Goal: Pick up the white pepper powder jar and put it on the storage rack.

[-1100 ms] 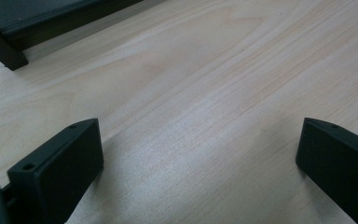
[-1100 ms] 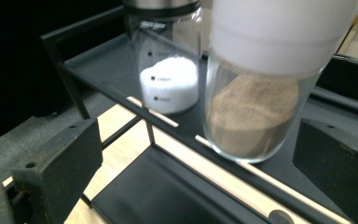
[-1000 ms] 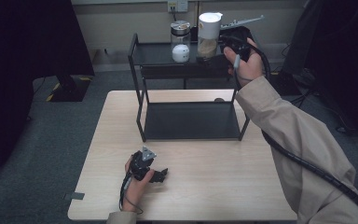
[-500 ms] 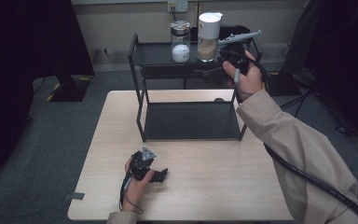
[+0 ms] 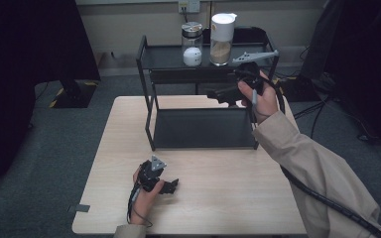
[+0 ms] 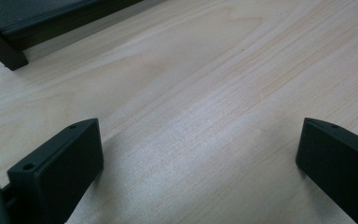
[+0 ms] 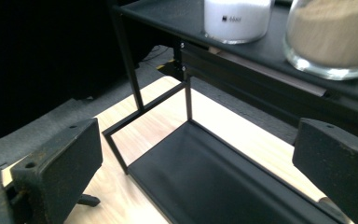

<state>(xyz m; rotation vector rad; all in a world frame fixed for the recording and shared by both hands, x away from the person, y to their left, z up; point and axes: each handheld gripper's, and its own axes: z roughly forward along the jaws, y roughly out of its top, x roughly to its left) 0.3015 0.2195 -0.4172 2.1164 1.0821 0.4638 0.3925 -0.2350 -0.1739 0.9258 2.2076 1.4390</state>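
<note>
The right gripper (image 5: 218, 94) is held with its flat black jaws spread wide and empty just below the top shelf of the black metal rack (image 5: 149, 79), where two round glass jars stand: one of white powder (image 5: 192, 44), one of tan grains (image 5: 222, 32). The left gripper (image 5: 168, 186), jaws likewise released, is rested on the pale wood-grain table (image 5: 228, 198).

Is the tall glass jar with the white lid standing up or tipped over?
Standing up. The tall glass jar with the white lid sits upright on the black metal shelf.

right claw (image 7: 193, 172): jaws wide apart | black rack (image 7: 214, 172) below | two jars on top shelf: white-filled jar (image 7: 235, 18), tan-filled jar (image 7: 331, 35), lids cropped, perhaps glass
</note>
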